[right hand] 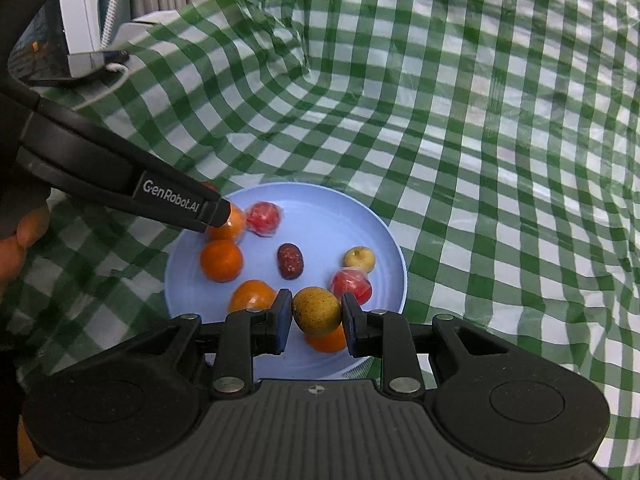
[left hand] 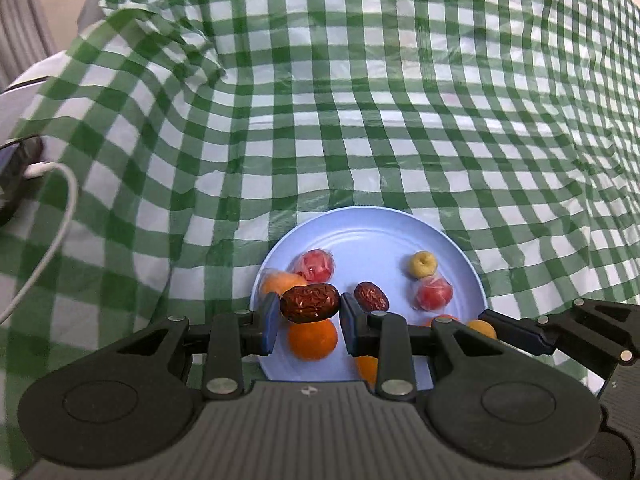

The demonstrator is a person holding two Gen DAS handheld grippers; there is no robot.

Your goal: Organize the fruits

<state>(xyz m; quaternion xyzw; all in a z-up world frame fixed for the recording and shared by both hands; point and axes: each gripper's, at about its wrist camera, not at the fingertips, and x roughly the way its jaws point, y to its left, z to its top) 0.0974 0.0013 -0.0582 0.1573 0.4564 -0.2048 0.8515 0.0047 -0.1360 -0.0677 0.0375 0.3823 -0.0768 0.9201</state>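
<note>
left wrist view: the left gripper (left hand: pixel 310 322) is tilting steeply down over the blue plate (left hand: pixel 460 256) on the checked counter (left hand: pixel 360 100), its fingers (left hand: pixel 269 320) pinching a wrinkled red date (left hand: pixel 310 303). right wrist view: the right gripper (right hand: pixel 316 322) is angling down over the same plate, fingers pinching a yellow-green fruit (right hand: pixel 317 311); oranges (right hand: pixel 221 261) are lying below.

Bright even indoor light, soft shadows, strong fisheye bending at edges, slight motion blur
</note>
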